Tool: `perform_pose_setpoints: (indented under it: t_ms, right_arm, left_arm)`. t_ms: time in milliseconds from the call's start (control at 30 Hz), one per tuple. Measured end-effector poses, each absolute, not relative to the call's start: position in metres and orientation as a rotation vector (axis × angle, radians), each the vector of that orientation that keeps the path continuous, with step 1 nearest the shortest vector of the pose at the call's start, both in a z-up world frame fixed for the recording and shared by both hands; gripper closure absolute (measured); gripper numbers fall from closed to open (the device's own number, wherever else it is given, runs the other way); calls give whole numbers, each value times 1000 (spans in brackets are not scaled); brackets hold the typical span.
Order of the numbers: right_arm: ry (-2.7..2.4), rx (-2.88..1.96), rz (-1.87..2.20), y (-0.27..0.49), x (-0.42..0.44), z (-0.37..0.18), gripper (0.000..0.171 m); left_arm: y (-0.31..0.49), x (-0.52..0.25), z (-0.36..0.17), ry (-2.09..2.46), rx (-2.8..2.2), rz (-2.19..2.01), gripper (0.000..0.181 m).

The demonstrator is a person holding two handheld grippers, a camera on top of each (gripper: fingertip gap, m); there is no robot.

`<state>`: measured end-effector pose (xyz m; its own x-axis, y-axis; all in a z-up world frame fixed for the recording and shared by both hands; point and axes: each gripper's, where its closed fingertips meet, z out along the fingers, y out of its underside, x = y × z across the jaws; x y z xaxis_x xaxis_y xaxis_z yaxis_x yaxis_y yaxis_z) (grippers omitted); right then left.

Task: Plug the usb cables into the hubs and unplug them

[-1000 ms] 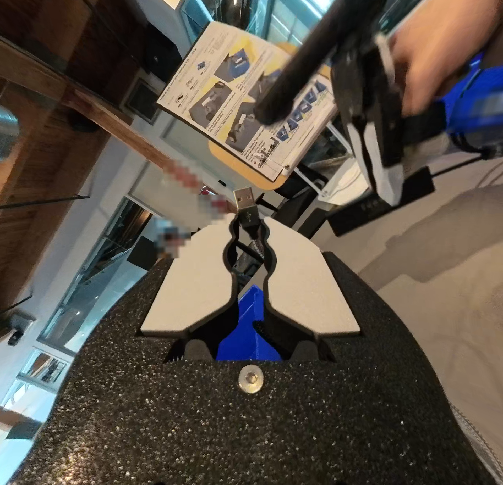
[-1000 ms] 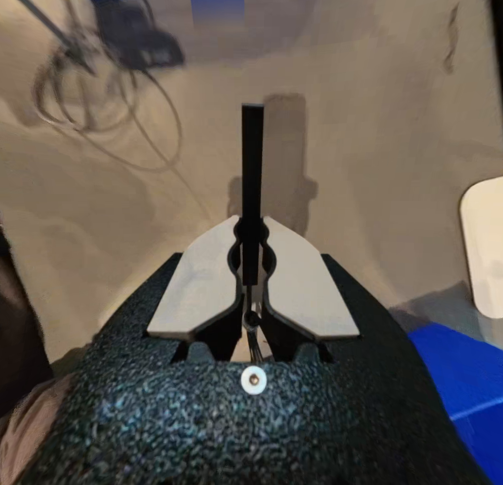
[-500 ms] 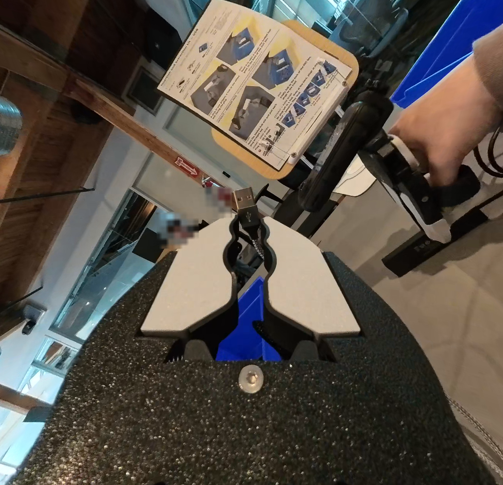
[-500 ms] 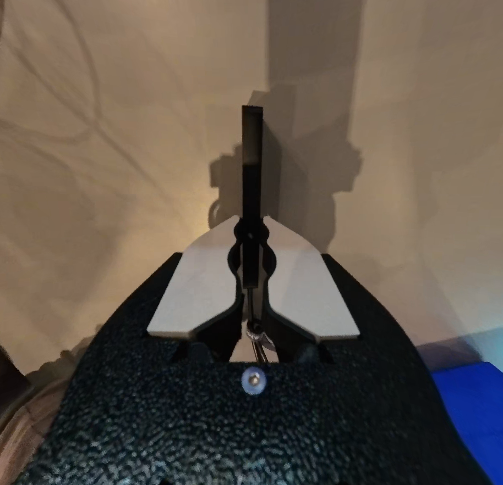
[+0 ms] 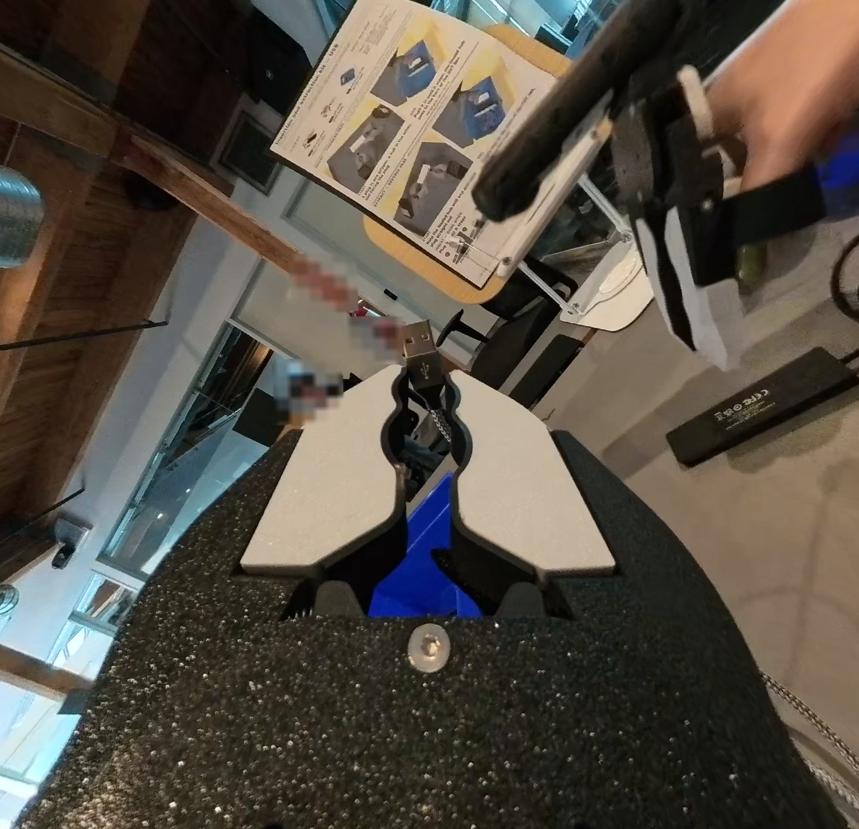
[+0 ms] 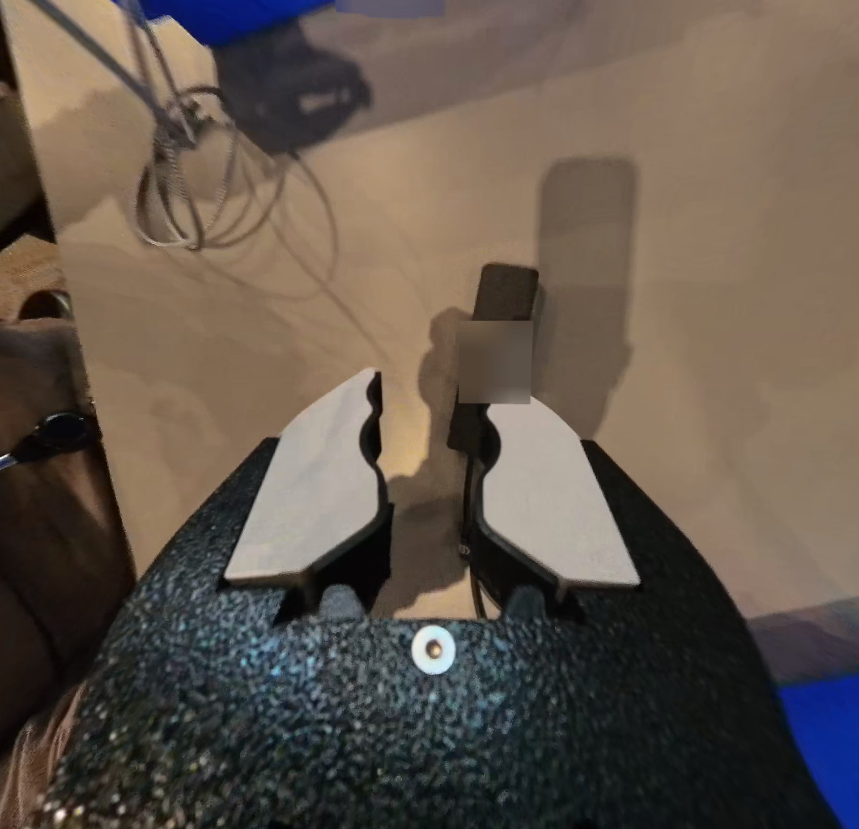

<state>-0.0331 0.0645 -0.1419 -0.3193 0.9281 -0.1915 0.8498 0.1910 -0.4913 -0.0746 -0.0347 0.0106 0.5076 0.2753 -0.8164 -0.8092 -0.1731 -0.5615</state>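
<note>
My left gripper is shut on the black body of a braided USB cable. The silver plug sticks out past the fingertips and points up into the room. My right gripper is open and empty. A slim black hub lies on the beige table just beyond its right finger, and the hub's thin cord runs back along that finger. In the left wrist view the right gripper hangs blurred at upper right, held by a hand, above the hub lying flat on the table.
A coil of thin cables and a blurred black device lie at the far left of the table. A blue bin is at the near right. An instruction sheet on a clipboard stands behind. There is about 20 cm between the tips of the two grippers.
My right gripper has opened, let go of the black hub and lifted away. The hub now lies flat on the table. My left gripper still holds the USB cable in the same pose.
</note>
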Motion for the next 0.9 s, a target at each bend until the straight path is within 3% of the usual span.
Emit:
perform_pose_setpoints:
  t_ms: [400, 733, 900]
  right_arm:
    - [-2006, -867, 1489, -21, -27, 16, 141]
    - [-1968, -890, 1325, -22, -41, 13, 146]
    - [-1996, -857, 1371, -28, -44, 9, 167]
  left_arm:
    - [-30, -66, 9, 571, -1412, 1115, 167]
    - [-23, -54, 6, 652, -1383, 1175, 167]
    - [-22, -51, 8, 683, -1377, 1201, 167]
